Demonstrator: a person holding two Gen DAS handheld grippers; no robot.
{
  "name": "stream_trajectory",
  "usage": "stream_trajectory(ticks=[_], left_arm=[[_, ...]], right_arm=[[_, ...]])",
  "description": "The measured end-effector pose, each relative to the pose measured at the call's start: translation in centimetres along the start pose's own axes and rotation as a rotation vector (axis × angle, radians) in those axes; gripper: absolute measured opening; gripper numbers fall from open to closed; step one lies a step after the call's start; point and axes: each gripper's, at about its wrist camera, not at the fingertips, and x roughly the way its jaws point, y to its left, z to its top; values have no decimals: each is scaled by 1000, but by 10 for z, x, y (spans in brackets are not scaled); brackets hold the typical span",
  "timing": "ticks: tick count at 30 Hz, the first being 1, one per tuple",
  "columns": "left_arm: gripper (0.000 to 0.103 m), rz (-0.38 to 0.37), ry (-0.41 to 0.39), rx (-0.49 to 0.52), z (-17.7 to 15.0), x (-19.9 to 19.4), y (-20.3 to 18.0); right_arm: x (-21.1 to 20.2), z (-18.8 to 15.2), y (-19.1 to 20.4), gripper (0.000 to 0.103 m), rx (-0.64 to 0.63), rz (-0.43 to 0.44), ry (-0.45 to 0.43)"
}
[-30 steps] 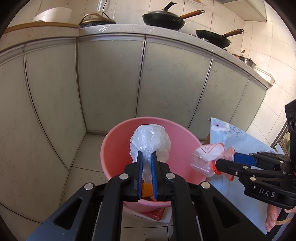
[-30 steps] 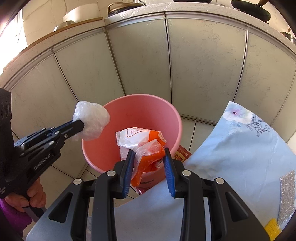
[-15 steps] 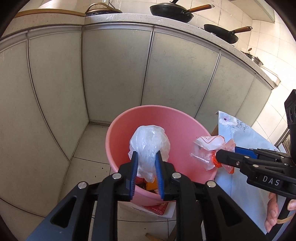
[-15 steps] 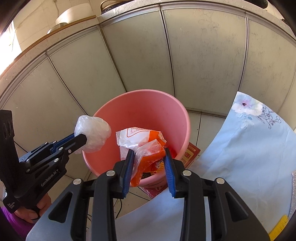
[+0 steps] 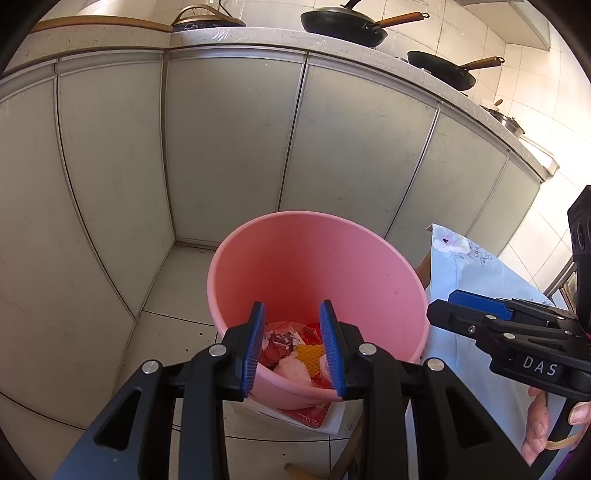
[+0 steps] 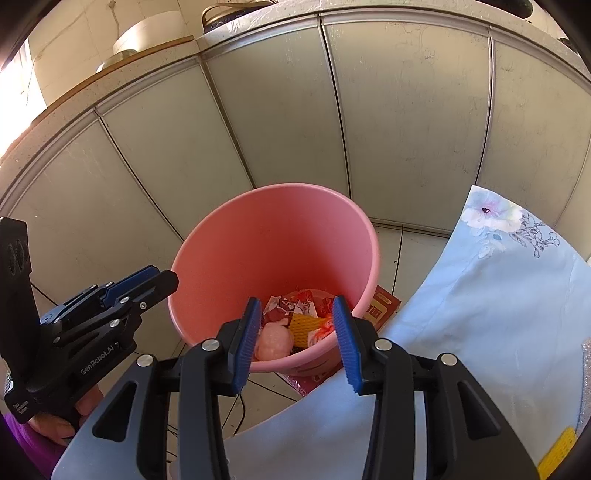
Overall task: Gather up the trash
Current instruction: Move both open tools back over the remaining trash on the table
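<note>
A pink bucket [image 5: 314, 258] [image 6: 273, 236] stands on the tiled floor against grey cabinet doors. At its bottom lies a heap of trash [image 5: 295, 350] [image 6: 291, 321]: red and white wrappers, a yellow foam net, a pale crumpled bag. My left gripper [image 5: 291, 343] hangs over the near rim, jaws opening, nothing between its blue pads. My right gripper [image 6: 295, 339] hovers over the same rim, jaws opening too and holding nothing. Each gripper shows from the side in the other's view: the right gripper [image 5: 439, 310] and the left gripper [image 6: 170, 277].
A table with a light blue flowered cloth [image 6: 498, 280] [image 5: 465, 266] stands right of the bucket. A red printed packet [image 6: 380, 306] [image 5: 306, 413] lies under the bucket. A yellow foam piece [image 6: 557, 450] rests on the cloth. Pans [image 5: 343, 22] sit on the counter.
Both grippers have opened. The white plastic bag left my left gripper and the orange-white wrapper left my right one; both are now down in the bucket.
</note>
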Motion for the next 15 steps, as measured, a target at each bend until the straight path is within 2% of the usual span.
stream_trajectory(ticks=[15], left_arm=[[30,-11,6,37,4,1,-17]], right_arm=[[-25,-15,-11,41,10,-6,-39]])
